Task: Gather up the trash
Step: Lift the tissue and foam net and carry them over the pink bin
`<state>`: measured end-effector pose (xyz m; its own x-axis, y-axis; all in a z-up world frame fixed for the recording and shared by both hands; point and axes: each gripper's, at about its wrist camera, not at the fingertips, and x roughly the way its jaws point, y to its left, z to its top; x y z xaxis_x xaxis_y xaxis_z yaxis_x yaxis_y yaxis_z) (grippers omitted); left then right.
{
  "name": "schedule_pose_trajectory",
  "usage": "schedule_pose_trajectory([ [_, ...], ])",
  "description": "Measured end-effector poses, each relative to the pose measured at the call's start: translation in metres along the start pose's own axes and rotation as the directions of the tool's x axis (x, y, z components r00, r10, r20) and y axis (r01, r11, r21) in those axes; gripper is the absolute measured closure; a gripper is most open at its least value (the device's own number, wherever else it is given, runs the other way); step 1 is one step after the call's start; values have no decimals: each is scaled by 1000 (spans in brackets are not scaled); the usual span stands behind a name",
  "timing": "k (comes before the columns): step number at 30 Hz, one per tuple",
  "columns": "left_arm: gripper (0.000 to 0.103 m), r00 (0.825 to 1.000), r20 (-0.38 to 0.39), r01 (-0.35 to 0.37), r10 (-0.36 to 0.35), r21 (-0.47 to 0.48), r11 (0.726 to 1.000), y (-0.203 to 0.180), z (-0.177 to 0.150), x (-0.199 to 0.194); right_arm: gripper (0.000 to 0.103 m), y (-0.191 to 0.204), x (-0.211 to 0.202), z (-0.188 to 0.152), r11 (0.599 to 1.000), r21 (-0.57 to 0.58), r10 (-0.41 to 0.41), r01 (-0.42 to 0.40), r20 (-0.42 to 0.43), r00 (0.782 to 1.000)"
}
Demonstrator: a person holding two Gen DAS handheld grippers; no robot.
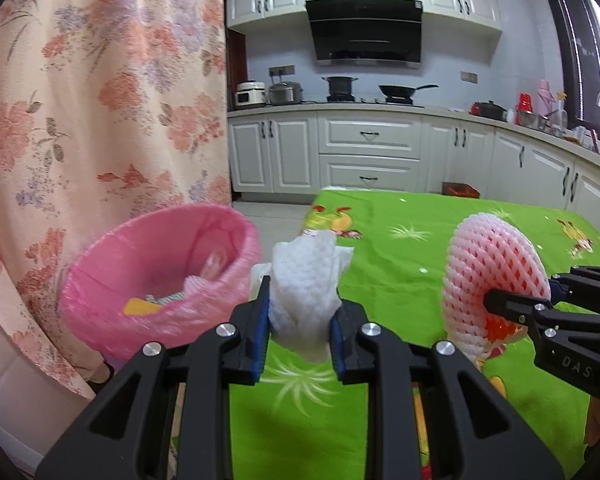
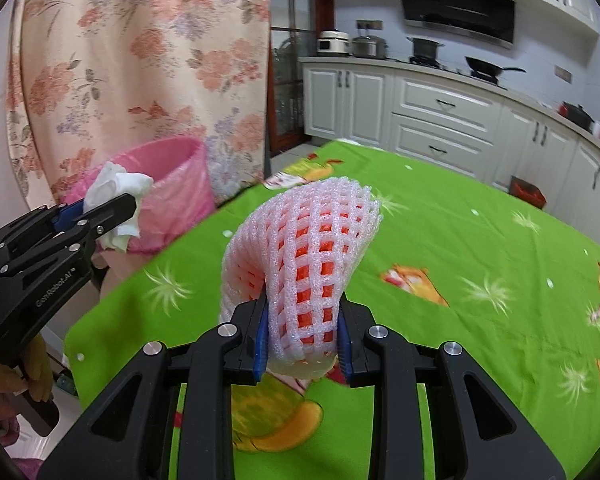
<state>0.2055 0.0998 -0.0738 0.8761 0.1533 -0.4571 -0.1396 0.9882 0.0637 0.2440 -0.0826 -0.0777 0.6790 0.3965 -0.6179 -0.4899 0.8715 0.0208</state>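
Note:
My left gripper is shut on a crumpled white tissue, held above the table's left edge, just right of the pink-lined trash bin. The bin holds some scraps. My right gripper is shut on a white foam fruit net with something red-orange inside, held above the green tablecloth. In the left wrist view the net and right gripper are at the right. In the right wrist view the left gripper, tissue and bin are at the left.
A floral curtain hangs behind the bin. White kitchen cabinets and a counter with pots stand beyond the table. A red box sits on the floor past the table's far edge.

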Motion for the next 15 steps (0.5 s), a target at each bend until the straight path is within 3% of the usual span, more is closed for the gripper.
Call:
schedule_pose_trajectory([
  [15,79,990,11,-138,139,-67,988,71,22,4,76,57,23,65,980,-104,174,-167,65,983],
])
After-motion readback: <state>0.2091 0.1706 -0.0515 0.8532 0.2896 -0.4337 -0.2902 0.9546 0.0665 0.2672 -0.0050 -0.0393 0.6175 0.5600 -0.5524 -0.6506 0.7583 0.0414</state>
